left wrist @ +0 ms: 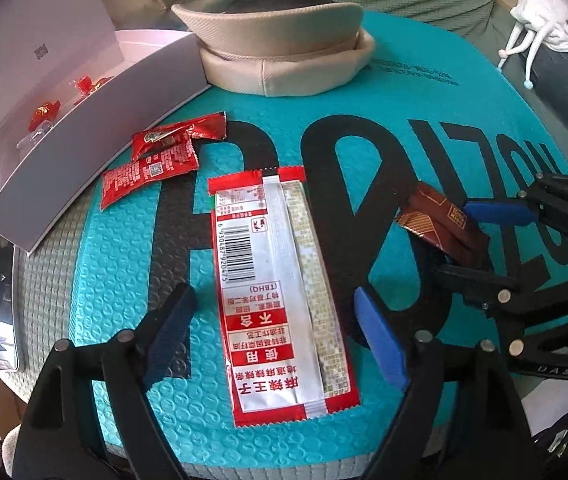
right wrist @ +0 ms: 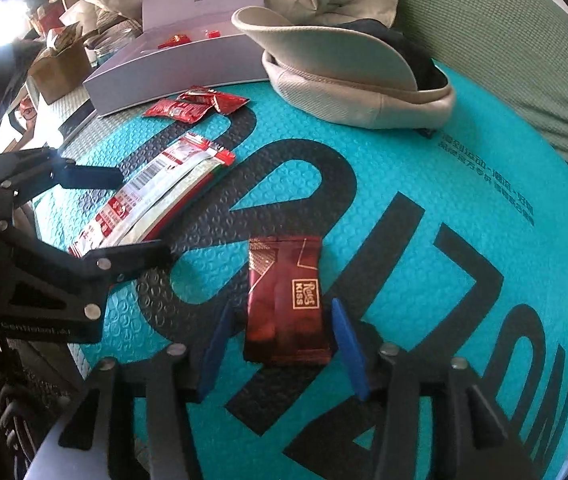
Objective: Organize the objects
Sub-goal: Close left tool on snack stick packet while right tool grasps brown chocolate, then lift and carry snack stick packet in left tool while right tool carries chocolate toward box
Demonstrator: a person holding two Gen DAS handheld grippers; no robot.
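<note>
**poster1:** Two snack packs are the main thing on the teal foam mat (left wrist: 424, 92) right now. One's a long red-and-white snack sachet (left wrist: 276, 292) with a barcode, lying flat, printed back facing up. The left gripper (left wrist: 280, 332) hangs over its near half with blue pads on either side, spread wide and not touching the wrapper, so nothing's being held.

**poster2:** And the dark one?

**poster1:** Dark red "kiss" chocolate packet (right wrist: 286, 300), flat on the mat just off to the sachet's right. The right gripper (right wrist: 280, 344) straddles its near end. Pads sit just beside the two long edges with a sliver of mat showing each side (tight gap, but I don't see them pressing), so I'd call it let go, not gripped.

**poster2:** Anything else near them?

**poster1:** Yep, a couple of small red sauce packets (left wrist: 152, 160) overlapping each other, farther out past the top of the sachet. They lie right against the front wall of an open white box (left wrist: 96, 120). Lid's standing up at the back, and there are a few red-wrapped candies (left wrist: 44, 110) inside it.

**poster2:** What's the beige lump?

**poster1:** Beige hat (left wrist: 284, 52), brim up, sitting on the far edge of the mat, just beside the box's right corner. Green fabric behind it.
</note>
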